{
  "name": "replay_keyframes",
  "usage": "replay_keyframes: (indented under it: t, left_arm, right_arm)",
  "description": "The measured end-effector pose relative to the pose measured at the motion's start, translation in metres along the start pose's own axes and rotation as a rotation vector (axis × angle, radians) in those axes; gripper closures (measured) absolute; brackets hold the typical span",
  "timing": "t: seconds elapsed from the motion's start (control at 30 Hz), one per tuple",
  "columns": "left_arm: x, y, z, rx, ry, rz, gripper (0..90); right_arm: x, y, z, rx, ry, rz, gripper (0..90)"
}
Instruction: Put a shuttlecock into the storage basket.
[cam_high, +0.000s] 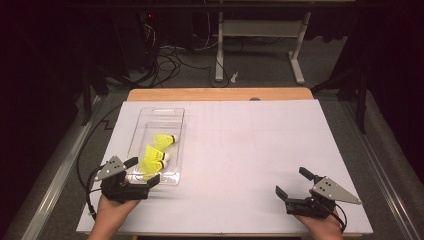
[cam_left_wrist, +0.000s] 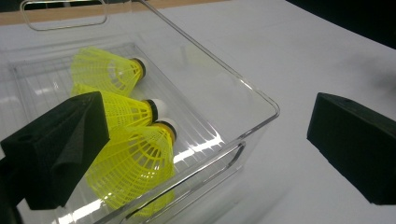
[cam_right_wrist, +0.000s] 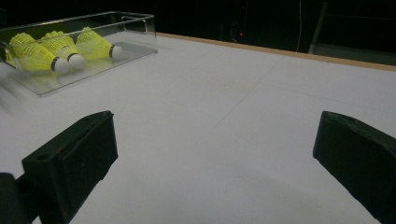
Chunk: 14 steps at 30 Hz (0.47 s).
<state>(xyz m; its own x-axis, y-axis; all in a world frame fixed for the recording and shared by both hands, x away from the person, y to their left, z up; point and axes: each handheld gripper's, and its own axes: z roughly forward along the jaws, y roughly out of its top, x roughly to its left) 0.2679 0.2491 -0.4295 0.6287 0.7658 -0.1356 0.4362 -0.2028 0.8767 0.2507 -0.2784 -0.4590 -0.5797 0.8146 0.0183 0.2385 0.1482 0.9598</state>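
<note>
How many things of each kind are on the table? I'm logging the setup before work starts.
Yellow shuttlecocks: 3, all lying in the bin
Clear plastic bin: 1
Handheld grippers, left and right: 2, both open
Total: 6

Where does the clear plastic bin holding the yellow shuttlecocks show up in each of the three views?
High view: the clear bin lies left of centre on the white table, its near end by the left gripper.
Left gripper view: the bin's near corner lies between the open jaws, across the left and centre.
Right gripper view: the bin sits at upper left, far off.
Shared landmark: the three yellow shuttlecocks inside it.
</note>
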Motion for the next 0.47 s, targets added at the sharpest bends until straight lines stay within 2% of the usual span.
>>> replay_keyframes:
  t: [0.23, 0.33, 0.47]
  left_arm:
    - [-0.0016, -0.0053, 0.0024, 0.018, -0.006, 0.015, 0.3]
    - [-0.0023, -0.0062, 0.0016, 0.013, -0.016, 0.0, 0.3]
    - [-0.0031, -0.0076, 0.0007, 0.02, 0.005, 0.006, 0.3]
  right_arm:
    - [-0.0015, 0.0017, -0.0014, -0.016, -0.016, 0.003, 0.5]
    - [-0.0021, 0.0019, -0.0036, -0.018, -0.022, 0.004, 0.5]
    - [-0.0037, 0.0017, -0.0059, -0.021, -0.028, 0.006, 0.5]
